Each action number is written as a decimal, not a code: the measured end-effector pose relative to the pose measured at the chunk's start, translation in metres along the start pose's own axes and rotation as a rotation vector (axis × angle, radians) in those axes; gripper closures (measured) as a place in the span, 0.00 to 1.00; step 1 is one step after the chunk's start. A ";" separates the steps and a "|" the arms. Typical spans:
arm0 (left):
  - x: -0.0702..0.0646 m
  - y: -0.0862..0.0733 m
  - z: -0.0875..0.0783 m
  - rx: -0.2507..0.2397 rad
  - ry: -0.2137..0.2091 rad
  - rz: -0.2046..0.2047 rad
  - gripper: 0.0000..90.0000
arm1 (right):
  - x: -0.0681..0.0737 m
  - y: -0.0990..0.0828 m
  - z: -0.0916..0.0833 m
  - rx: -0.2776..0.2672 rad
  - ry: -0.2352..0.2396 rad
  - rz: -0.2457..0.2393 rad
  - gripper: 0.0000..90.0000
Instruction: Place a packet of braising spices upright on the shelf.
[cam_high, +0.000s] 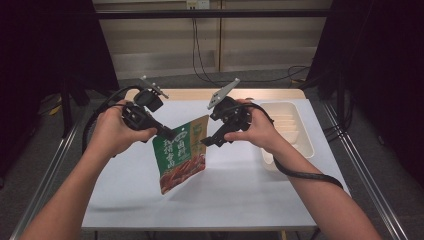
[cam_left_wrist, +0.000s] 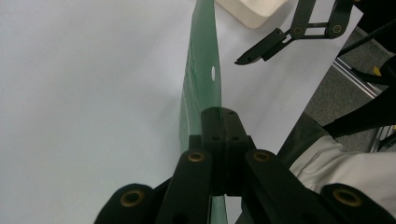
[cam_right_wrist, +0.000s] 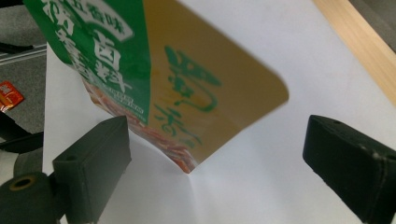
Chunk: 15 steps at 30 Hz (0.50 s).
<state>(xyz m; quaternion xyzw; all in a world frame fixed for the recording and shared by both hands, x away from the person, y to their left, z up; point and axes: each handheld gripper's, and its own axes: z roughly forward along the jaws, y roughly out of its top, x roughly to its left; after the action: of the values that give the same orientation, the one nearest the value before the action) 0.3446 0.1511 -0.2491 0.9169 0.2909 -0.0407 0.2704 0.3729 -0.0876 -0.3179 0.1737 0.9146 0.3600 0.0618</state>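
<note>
1. Surroundings first: a white surface carries a cream compartment tray at its right side, behind the right hand; a wooden strip runs along the far edge.
2. Dark curtains flank the scene, and cables hang down the pale wall beyond the surface.
3. A black cable trails from the right gripper over the person's forearm — it lies clear of the pouch.
4. Nothing stands between the two grippers except the snack pouch itself, which hangs in the air above the middle of the surface, tilted, its lower end toward the person.
5. The left gripper is clamped on the pouch's upper left edge; in the left gripper view its jaws meet flat on the thin green film, seen edge-on, with a small hang hole near the top.
6. The right gripper stands wide apart, its jaws just beside the pouch's upper right corner; in the right gripper view that corner lies between the jaws without touching either.
7. The pouch is green with white lettering, a tan panel at the top right with green script, and a picture of reddish food strips across the lower half — its surface is glossy and a little curved.
</note>
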 end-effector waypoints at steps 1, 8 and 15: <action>-0.001 0.003 0.000 0.002 -0.004 0.007 1.00 | -0.001 0.001 0.000 -0.001 -0.002 -0.004 0.08; -0.001 0.009 0.003 0.006 -0.018 0.030 1.00 | -0.001 0.010 0.000 0.007 0.022 -0.031 0.10; 0.000 0.014 0.004 0.010 -0.021 0.047 1.00 | 0.004 0.018 0.002 0.026 0.045 -0.088 0.14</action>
<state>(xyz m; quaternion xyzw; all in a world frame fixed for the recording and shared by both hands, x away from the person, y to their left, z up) 0.3522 0.1395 -0.2461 0.9243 0.2663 -0.0457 0.2697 0.3749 -0.0727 -0.3071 0.1262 0.9271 0.3486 0.0548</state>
